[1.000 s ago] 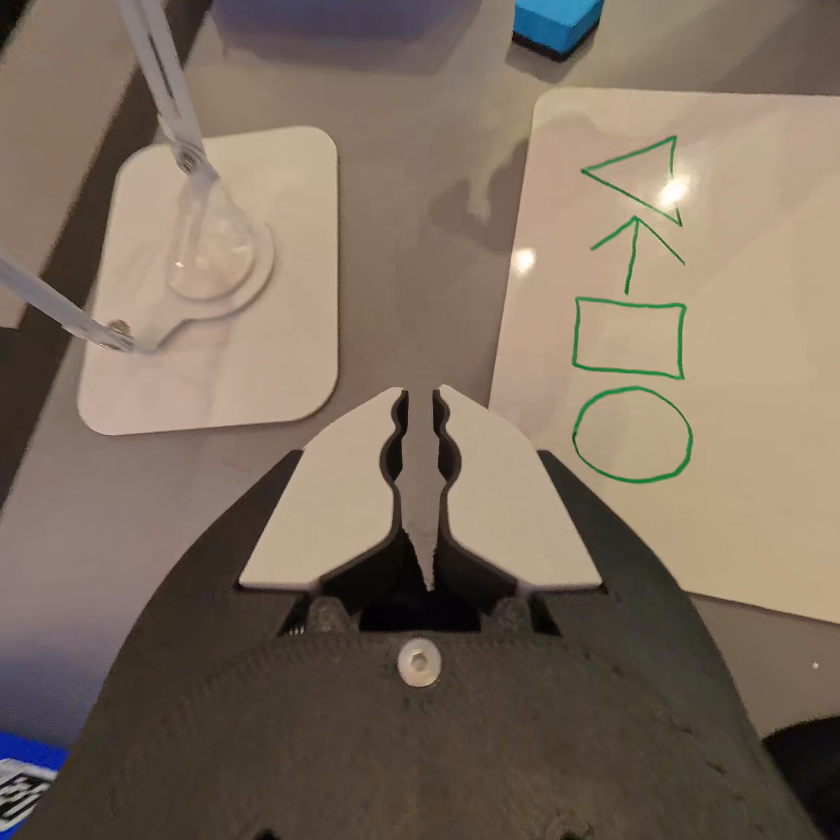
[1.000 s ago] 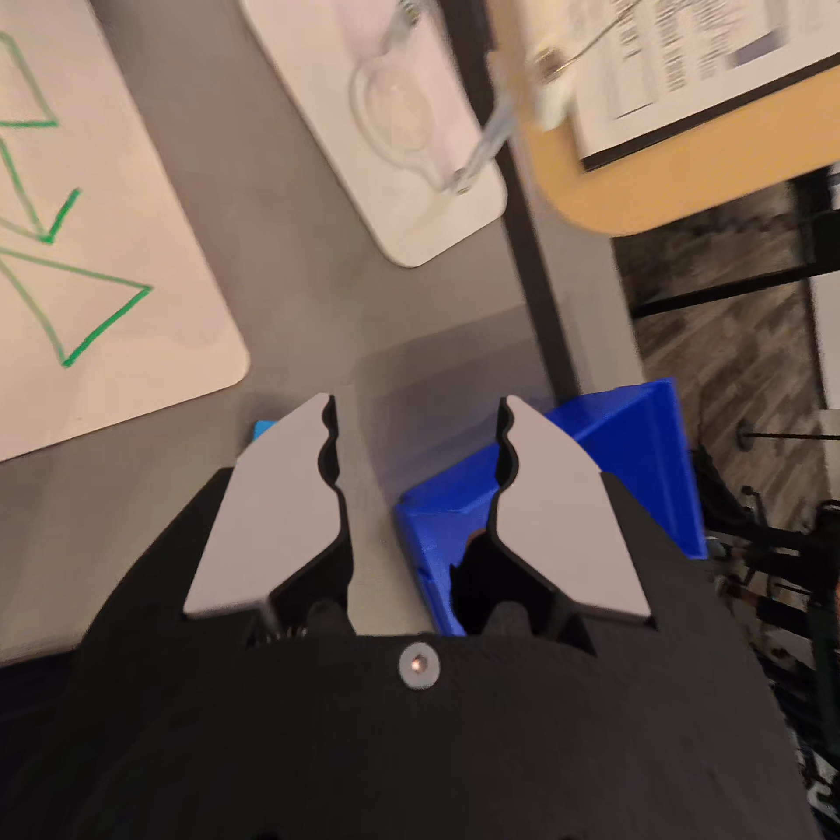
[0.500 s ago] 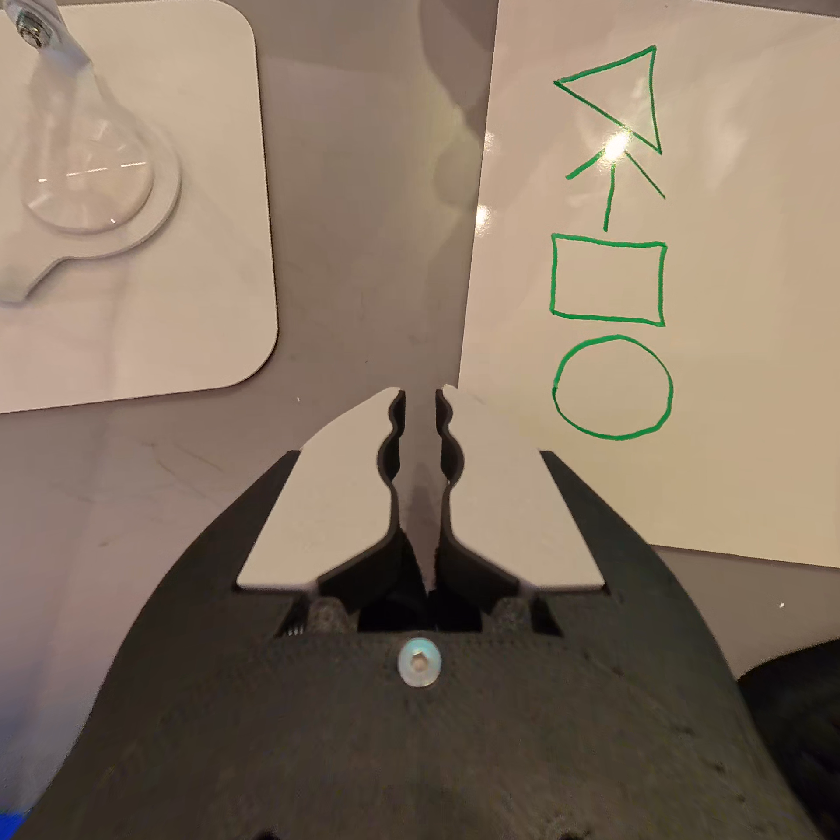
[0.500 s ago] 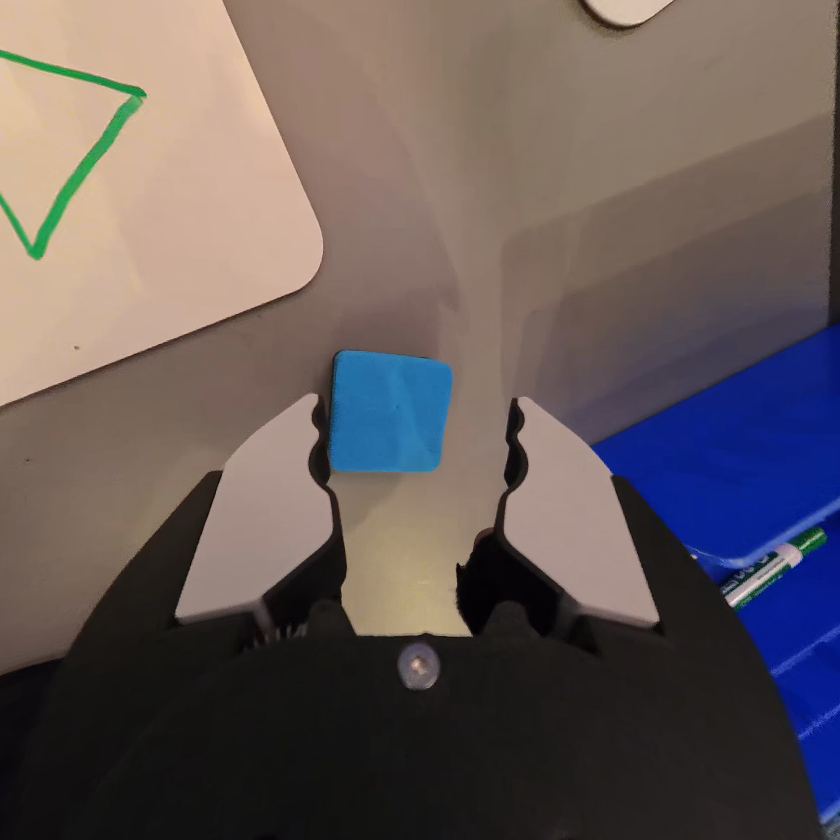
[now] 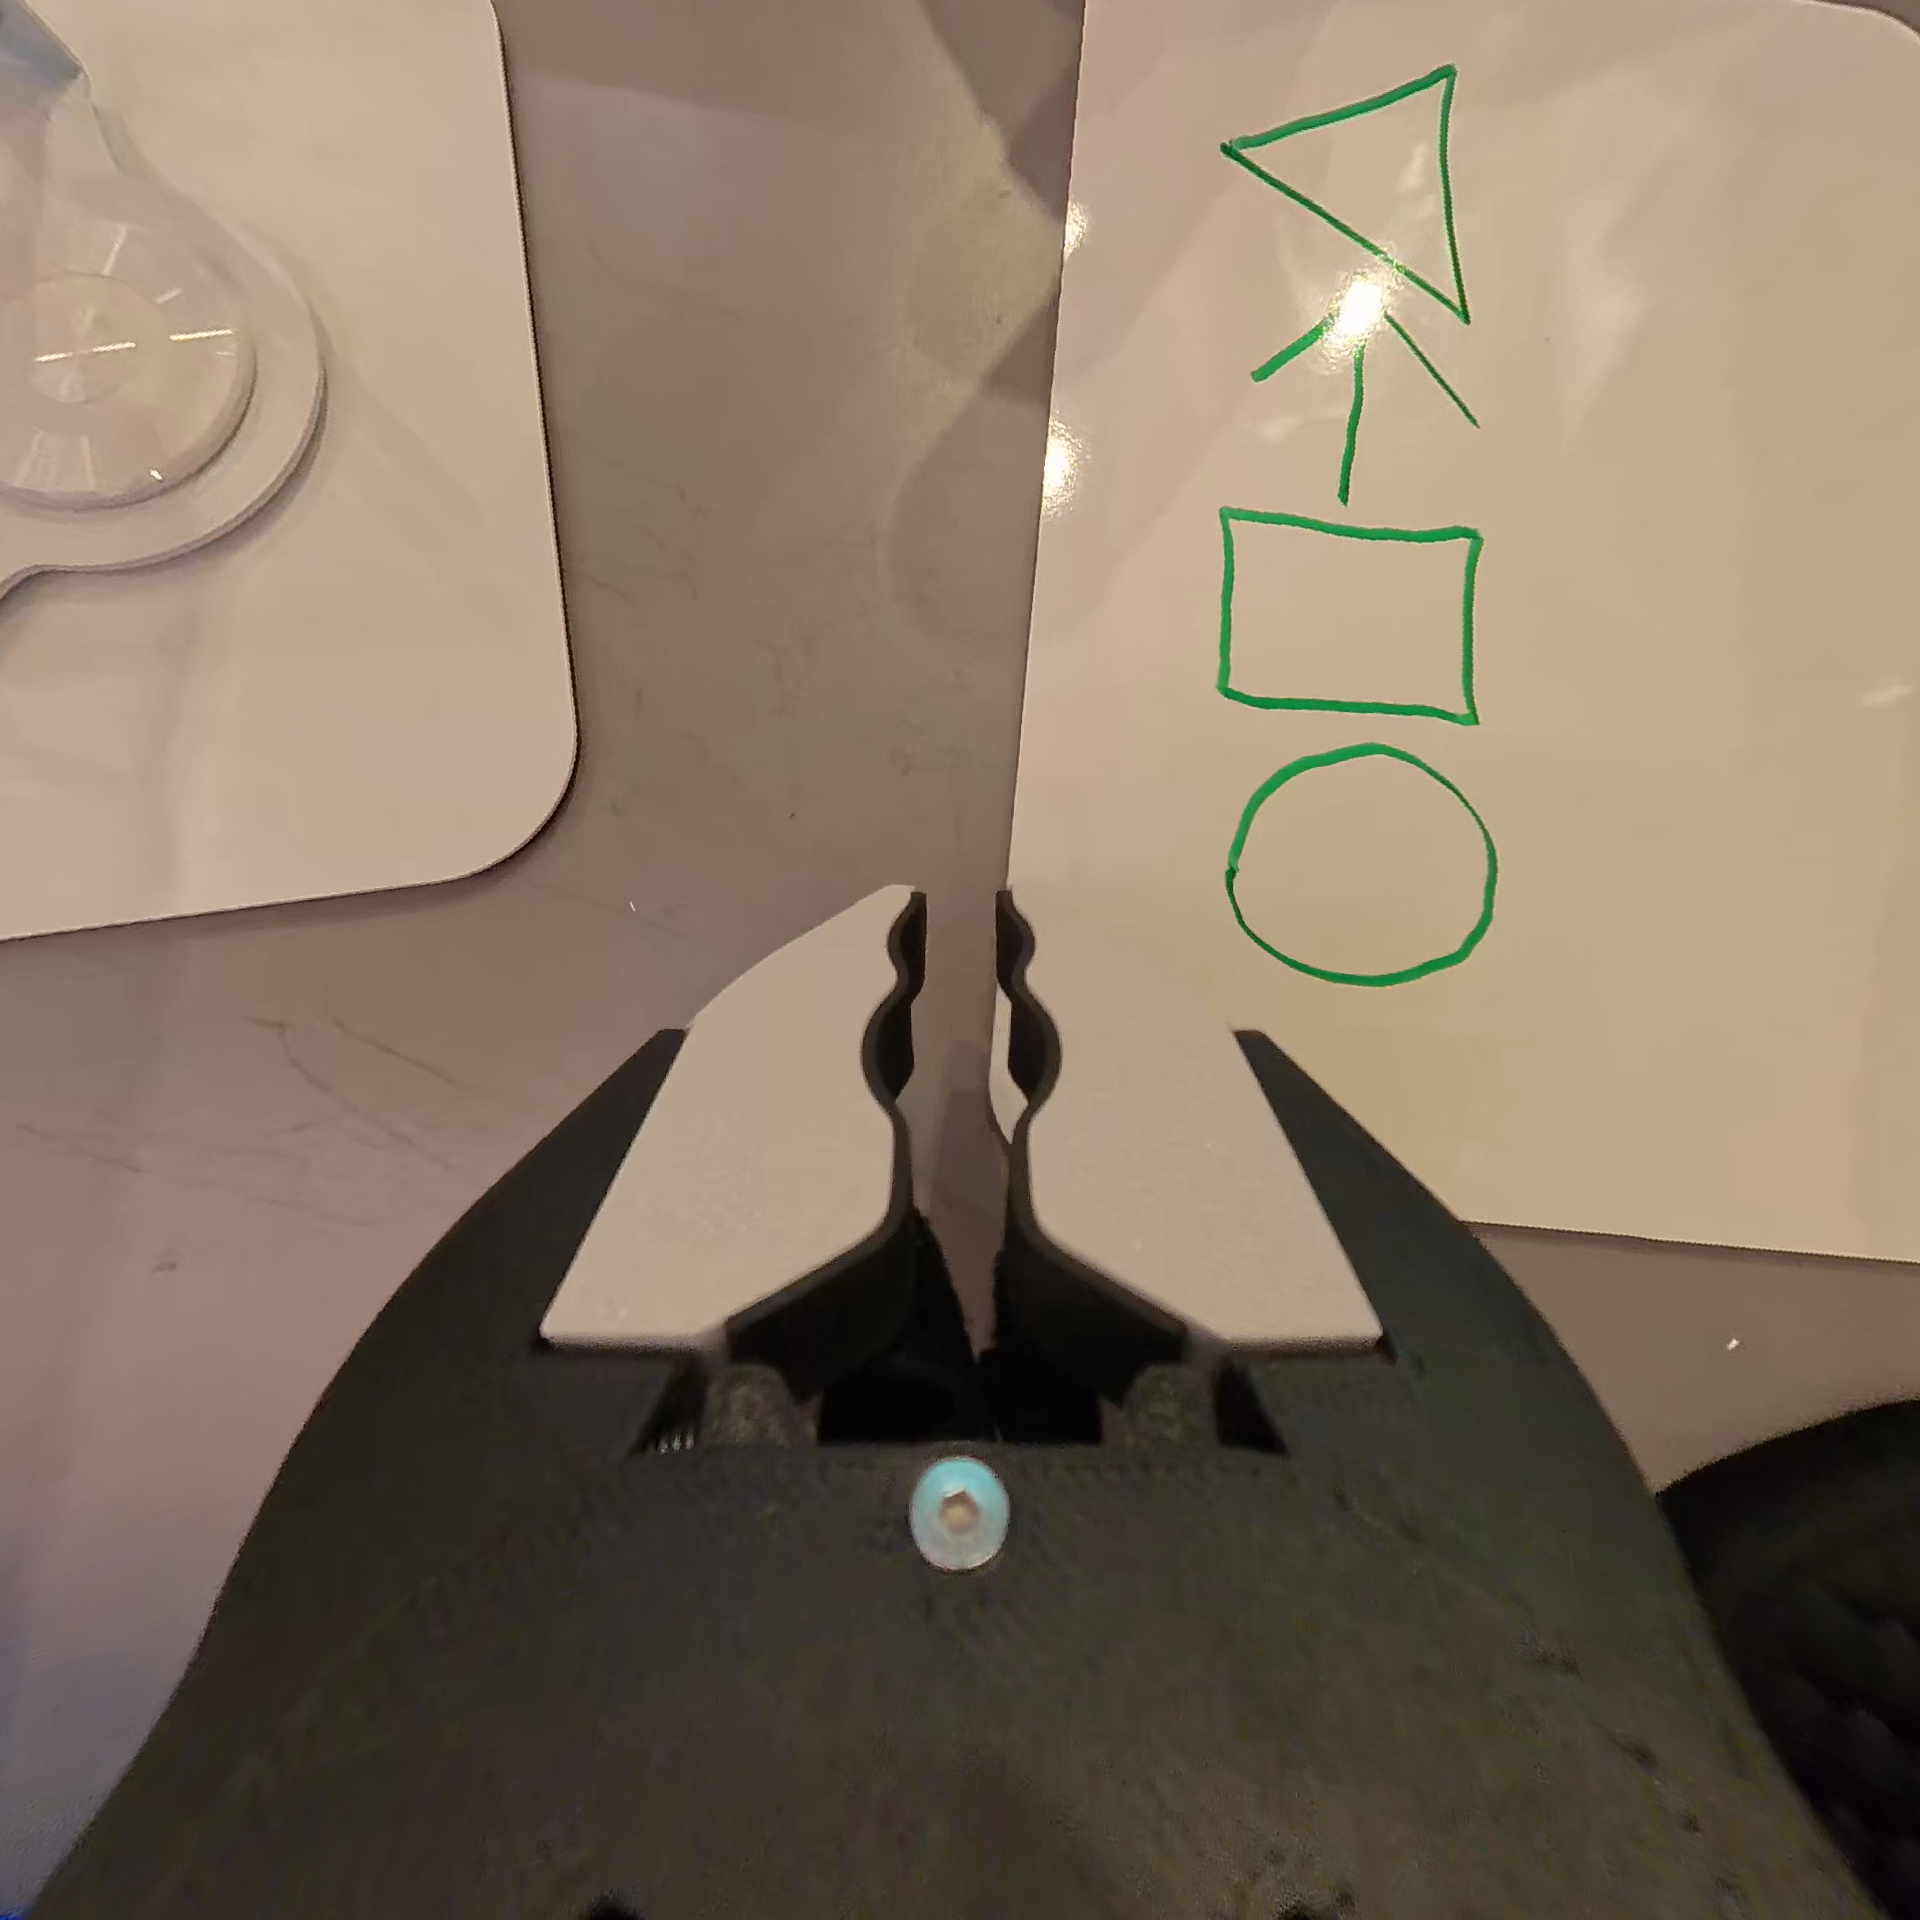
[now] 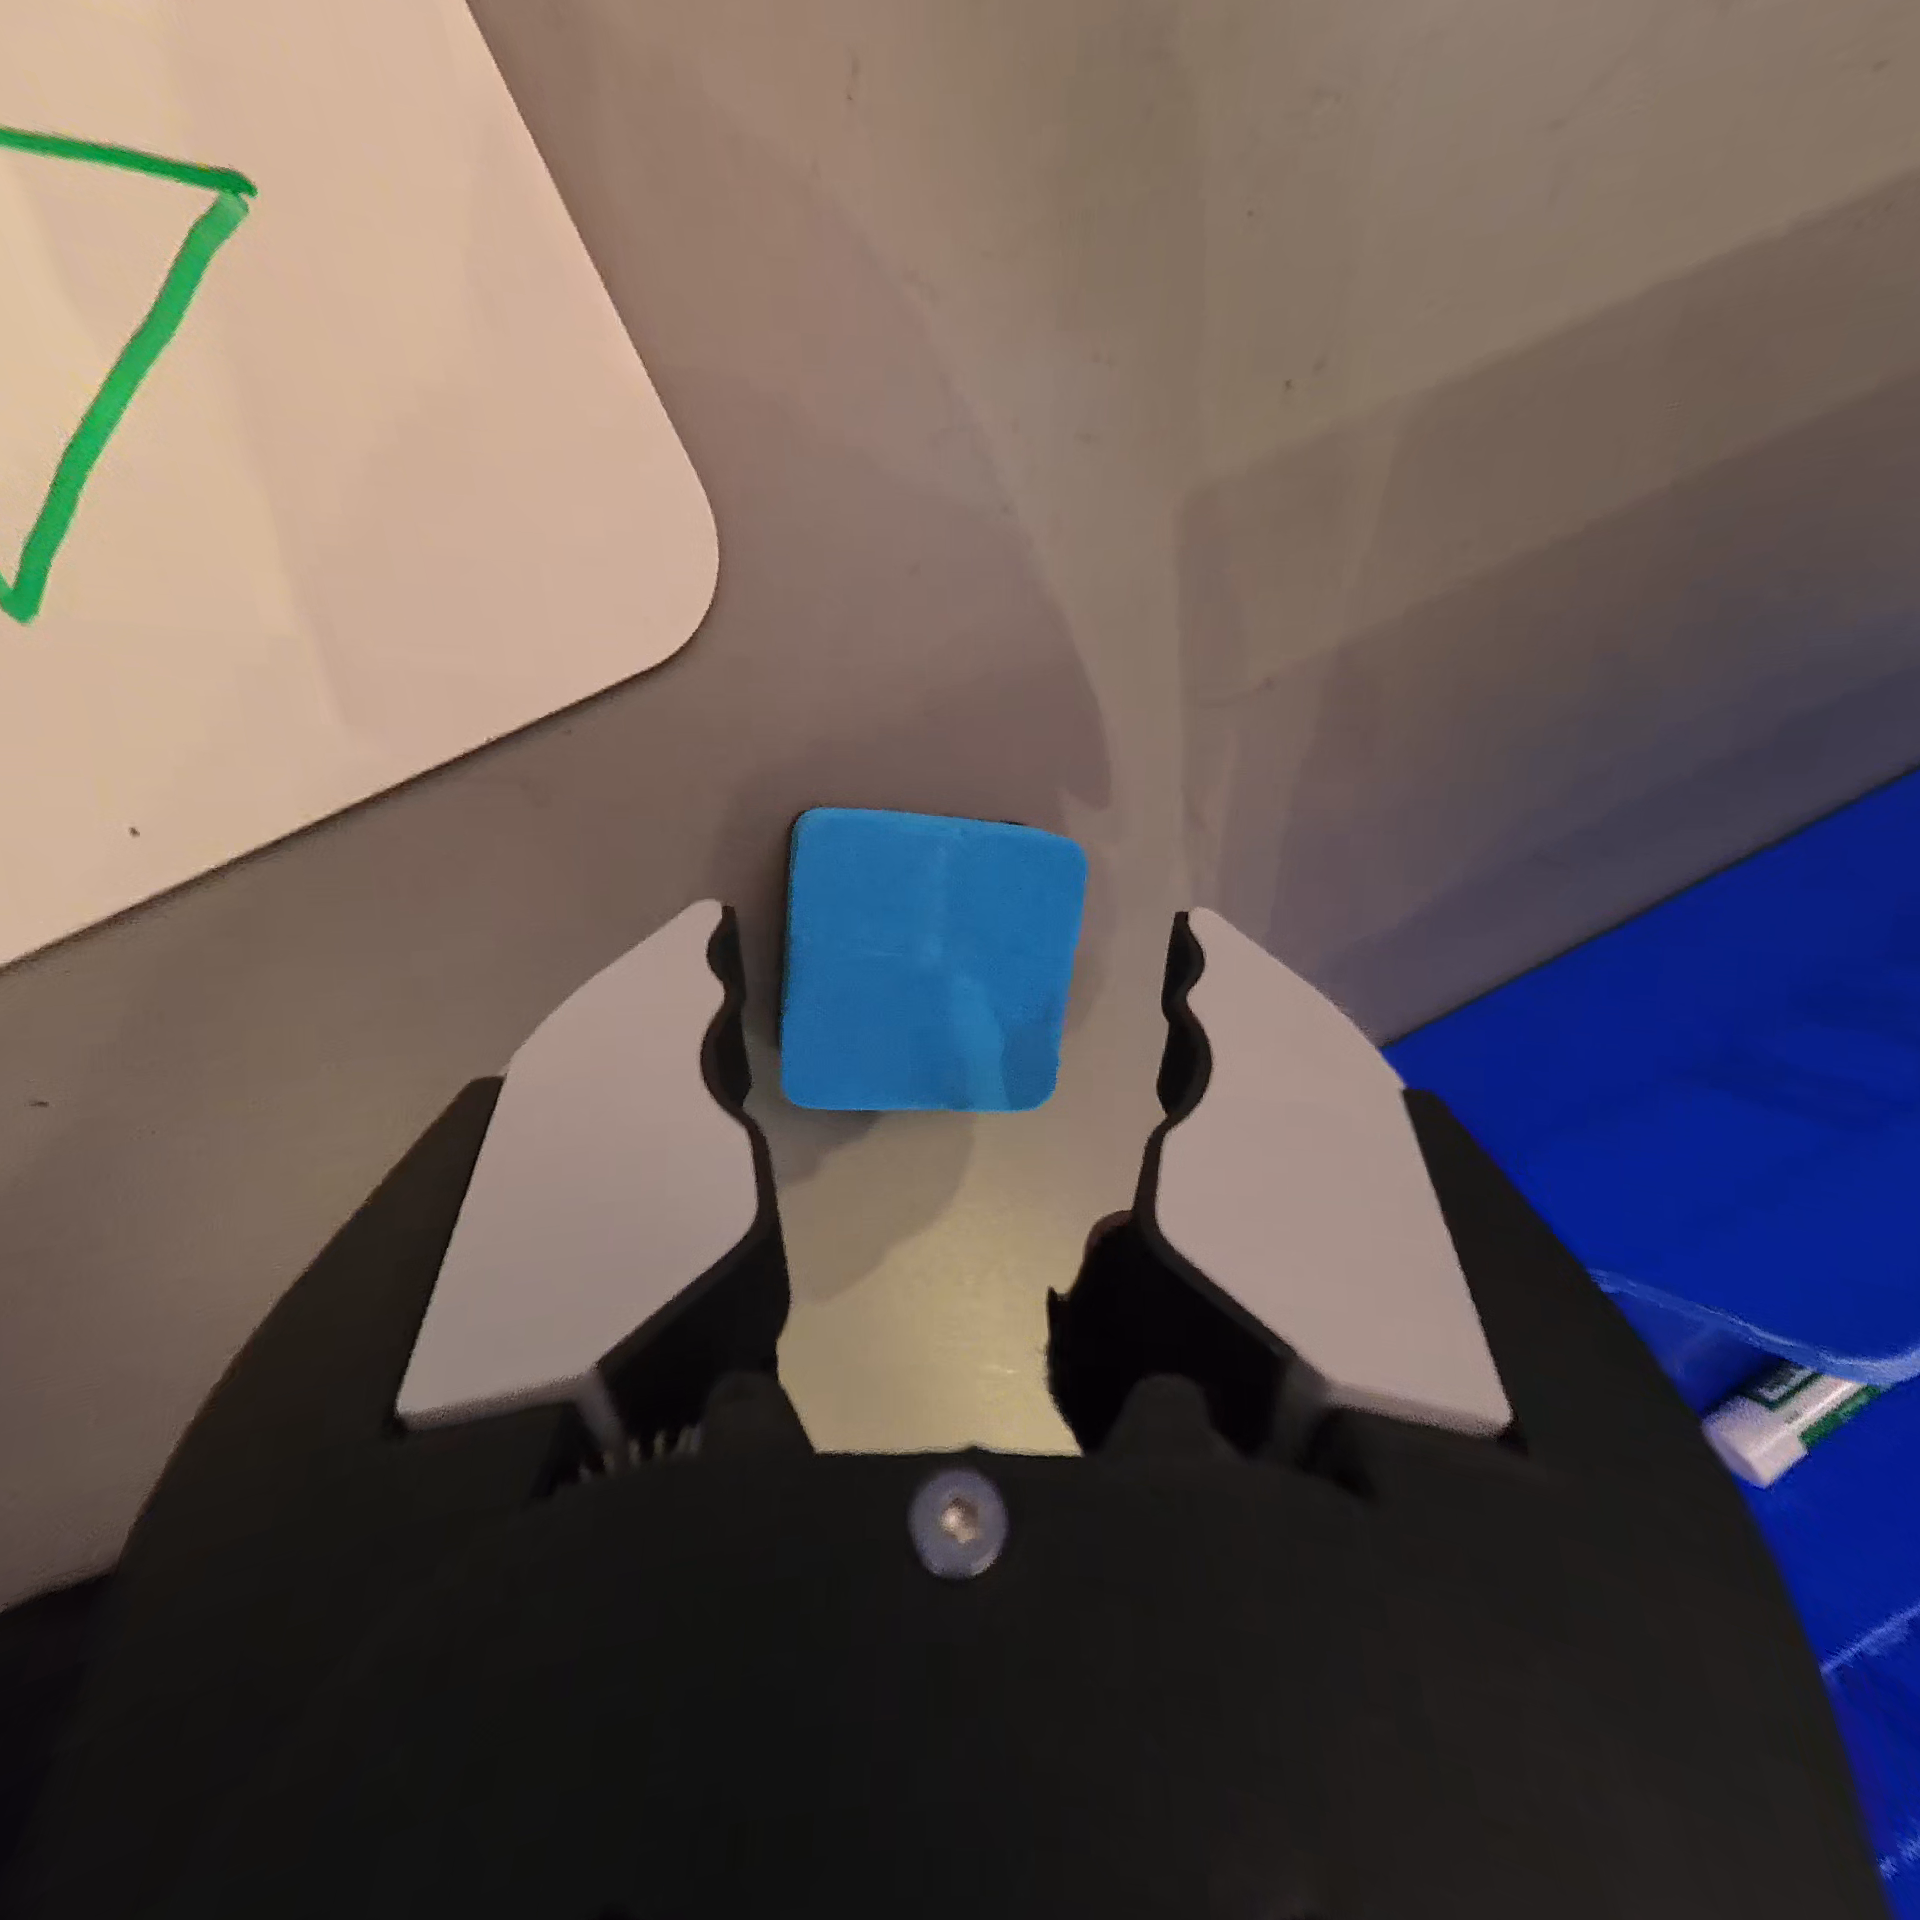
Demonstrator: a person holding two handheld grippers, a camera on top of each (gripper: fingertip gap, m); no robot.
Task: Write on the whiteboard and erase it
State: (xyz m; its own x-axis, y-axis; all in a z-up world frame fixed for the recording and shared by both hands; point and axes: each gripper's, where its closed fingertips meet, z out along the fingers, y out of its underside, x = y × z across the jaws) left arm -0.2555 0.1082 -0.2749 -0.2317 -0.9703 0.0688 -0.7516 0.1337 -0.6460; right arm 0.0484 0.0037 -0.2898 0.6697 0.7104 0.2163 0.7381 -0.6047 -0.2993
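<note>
The whiteboard (image 5: 1662,727) lies flat on the grey table and bears a green triangle (image 5: 1382,197), an arrow, a rectangle (image 5: 1351,623) and a circle (image 5: 1361,862). My left gripper (image 5: 958,904) hovers over the board's left edge; its fingers stand a narrow gap apart with only table showing between them. In the right wrist view a corner of the whiteboard (image 6: 312,468) shows at the upper left. A blue square eraser (image 6: 925,956) lies on the table between my right gripper's (image 6: 951,925) wide-open fingers, nearer the left finger, and neither pad touches it.
A white base plate (image 5: 312,675) with a clear round mount (image 5: 114,384) lies left of the board. A blue bin (image 6: 1714,1143) stands right of the eraser, with a green-and-white marker (image 6: 1787,1423) in it. A dark object (image 5: 1818,1558) sits at the lower right of the left view. The tips of one gripper are about 35 cm away from the tips of the other.
My right gripper swung from the blue bin to over the eraser, opened wider, and now has it between its fingers. My left gripper moved forward along the board's left edge, still empty.
</note>
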